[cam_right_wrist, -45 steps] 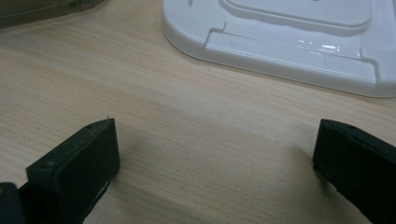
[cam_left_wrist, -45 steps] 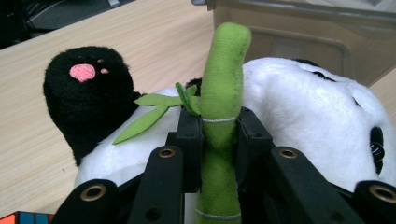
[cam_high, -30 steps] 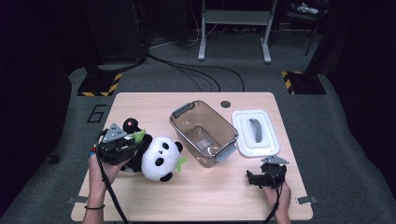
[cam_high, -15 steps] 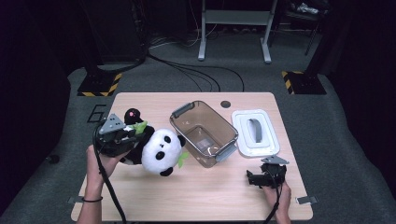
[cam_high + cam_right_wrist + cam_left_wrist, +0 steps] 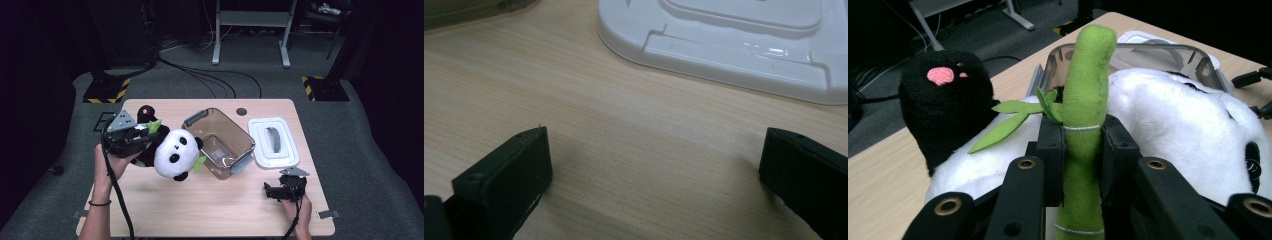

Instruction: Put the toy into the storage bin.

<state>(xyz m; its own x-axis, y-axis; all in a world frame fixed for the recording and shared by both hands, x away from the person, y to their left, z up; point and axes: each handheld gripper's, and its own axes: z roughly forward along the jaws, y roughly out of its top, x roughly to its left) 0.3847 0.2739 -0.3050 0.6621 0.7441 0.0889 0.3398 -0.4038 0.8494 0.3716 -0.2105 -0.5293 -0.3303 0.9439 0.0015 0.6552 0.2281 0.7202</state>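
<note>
A black-and-white panda plush (image 5: pixel 175 152) hangs tilted just above the table, left of a clear brown bin (image 5: pixel 235 136). My left gripper (image 5: pixel 149 132) is shut on the green bamboo stalk (image 5: pixel 1085 100) sewn to the plush, and its pads (image 5: pixel 1052 150) squeeze the stalk from both sides. The white body (image 5: pixel 1173 110) and a black paw (image 5: pixel 943 95) with a pink patch lie beyond the jaws, with the bin rim (image 5: pixel 1148 50) behind. My right gripper (image 5: pixel 272 190) rests on the table near the front right edge, open with nothing between its fingers (image 5: pixel 509 175).
A white lid (image 5: pixel 274 142) lies flat to the right of the bin, and its near edge (image 5: pixel 734 55) sits just ahead of the right gripper. The wooden table (image 5: pixel 210 210) has bare room along the front. Cables and stand legs cover the floor behind.
The left gripper has lifted the panda off the table and carried it slightly toward the bin. The right gripper has kept still.
</note>
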